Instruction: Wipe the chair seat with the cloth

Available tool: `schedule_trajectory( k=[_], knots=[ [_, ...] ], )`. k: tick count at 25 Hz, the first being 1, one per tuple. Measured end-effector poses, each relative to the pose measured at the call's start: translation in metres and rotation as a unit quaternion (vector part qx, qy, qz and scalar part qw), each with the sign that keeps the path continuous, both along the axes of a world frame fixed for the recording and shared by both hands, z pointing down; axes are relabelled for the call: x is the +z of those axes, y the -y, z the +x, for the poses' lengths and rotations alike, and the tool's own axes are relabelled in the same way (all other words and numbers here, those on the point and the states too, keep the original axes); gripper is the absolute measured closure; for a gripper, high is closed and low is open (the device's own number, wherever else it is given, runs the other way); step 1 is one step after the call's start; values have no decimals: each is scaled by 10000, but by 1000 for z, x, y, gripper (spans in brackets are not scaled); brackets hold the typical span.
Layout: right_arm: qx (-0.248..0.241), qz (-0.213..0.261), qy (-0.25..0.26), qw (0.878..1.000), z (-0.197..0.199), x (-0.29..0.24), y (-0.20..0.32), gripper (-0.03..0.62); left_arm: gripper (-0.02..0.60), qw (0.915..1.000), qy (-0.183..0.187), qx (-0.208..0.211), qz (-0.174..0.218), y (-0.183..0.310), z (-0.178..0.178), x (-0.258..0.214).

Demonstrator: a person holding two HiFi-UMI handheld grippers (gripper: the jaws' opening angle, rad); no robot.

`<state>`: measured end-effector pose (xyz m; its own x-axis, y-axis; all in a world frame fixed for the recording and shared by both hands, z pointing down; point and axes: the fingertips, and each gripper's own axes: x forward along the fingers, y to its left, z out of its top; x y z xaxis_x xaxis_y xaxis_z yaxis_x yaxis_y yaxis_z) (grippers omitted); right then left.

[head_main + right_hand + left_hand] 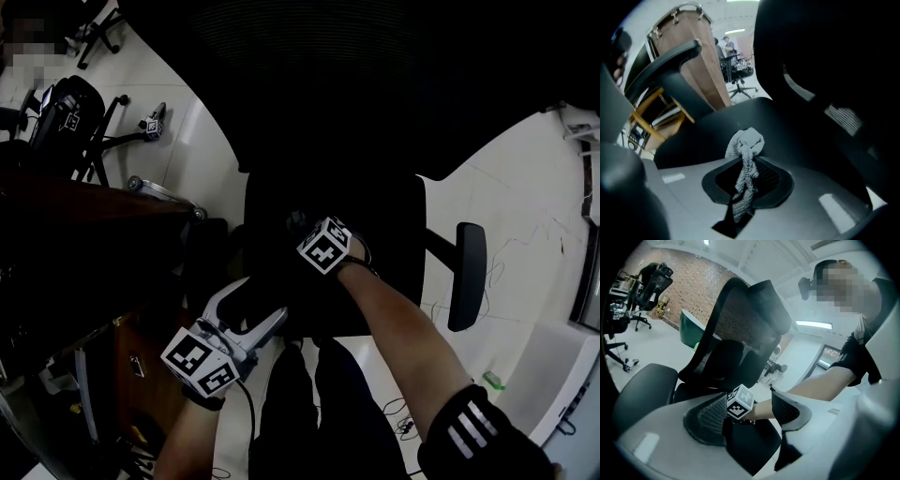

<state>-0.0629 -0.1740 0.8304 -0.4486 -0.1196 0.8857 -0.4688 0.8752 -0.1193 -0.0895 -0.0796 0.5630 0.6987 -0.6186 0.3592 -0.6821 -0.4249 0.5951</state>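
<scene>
**Cloth clamped and down on the seat**

The right claw (747, 180) is closed tight on a pale grey knitted cloth (745, 140). A twisted strand of the cloth runs up between the two pads. The bunched end sticks out past the tips and rests against the black chair seat (712, 126).

From the head view, this claw reaches in over the middle of the seat, with its marker cube (325, 246) facing up. The person's bare forearm (403, 328) stretches back behind it to a dark sleeve with white stripes. The cloth itself is lost in the dark from this view.

The left claw (262, 300) is held low at the front left edge of the seat, near the person's body. Its jaws stand wide apart and grip nothing. Its own view looks through the gap at the right claw's cube and the forearm beyond.

The mesh backrest (740, 319) rises behind the seat. One armrest (467, 275) stands out at the right over the white floor (525, 206). The near armrest (644, 390) fills the lower left of the left gripper view.

A dark wooden table (94, 202) sits close beside the chair on the person's left. Another black office chair (66, 112) stands further off on the floor.
</scene>
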Motion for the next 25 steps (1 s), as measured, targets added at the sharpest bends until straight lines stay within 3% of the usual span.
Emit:
schedule_trajectory(
  k=[4,11,15,20,22,25],
  knots=[
    [89,38,-485,9988,64,8,-6,545,258,9999,-7,104,-2,1,7,-2],
    [894,106,-863,9922,186,3,-3,545,258,9992,-65,391,-2,-1,31,-5],
    [1315,204,-1024,9858,229,-5,5,545,258,9987,-72,495,-37,-7,37,-4],
    [1673,89,-1055,9802,231,-13,2,545,258,9988,-60,479,-33,-16,29,-5],
    [1732,-54,-571,9832,197,-22,-2,545,258,9990,-25,455,-30,-19,23,-7],
    [1296,-105,84,9915,116,-34,-12,545,258,9993,9,369,-37,-24,13,-7]
  ],
)
